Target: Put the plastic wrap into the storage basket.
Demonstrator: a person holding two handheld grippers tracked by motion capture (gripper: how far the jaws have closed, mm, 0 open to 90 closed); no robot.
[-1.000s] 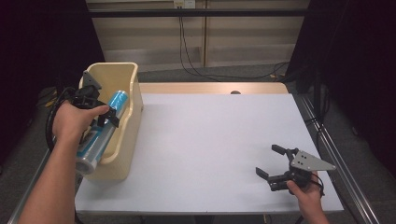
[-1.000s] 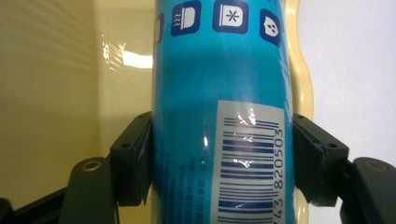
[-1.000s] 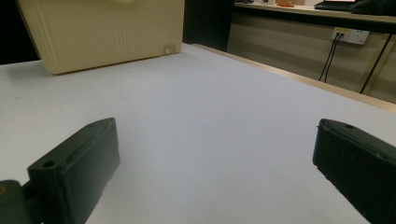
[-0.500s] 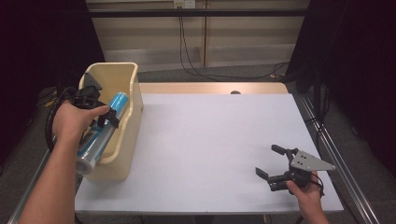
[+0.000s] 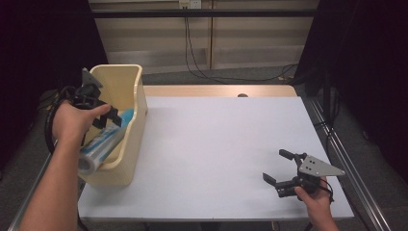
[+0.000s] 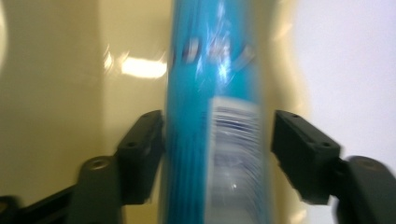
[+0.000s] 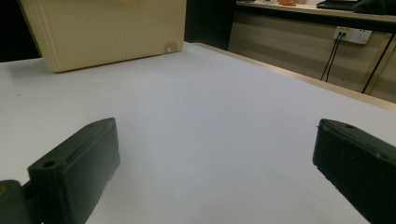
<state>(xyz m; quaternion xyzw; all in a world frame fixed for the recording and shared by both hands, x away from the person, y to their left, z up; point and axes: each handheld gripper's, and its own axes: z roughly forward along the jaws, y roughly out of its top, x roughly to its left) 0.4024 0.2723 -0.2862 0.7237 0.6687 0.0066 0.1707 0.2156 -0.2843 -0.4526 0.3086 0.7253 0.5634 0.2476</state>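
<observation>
The left gripper's (image 6: 212, 140) fingers (image 6: 140, 144) are spread beside the blue tube (image 6: 212, 93), lowered into the cream bin (image 5: 137, 103) at nine o'clock since a second ago; release seems done.

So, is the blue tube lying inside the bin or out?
Partly in: the blue tube leans over the bin rim, lower end outside.

A long blue-and-silver glossy plastic tube (image 5: 103, 140) lies tilted inside the cream plastic bin (image 5: 133, 130) at the table's left edge, its silver end jutting over the bin's near rim.
</observation>
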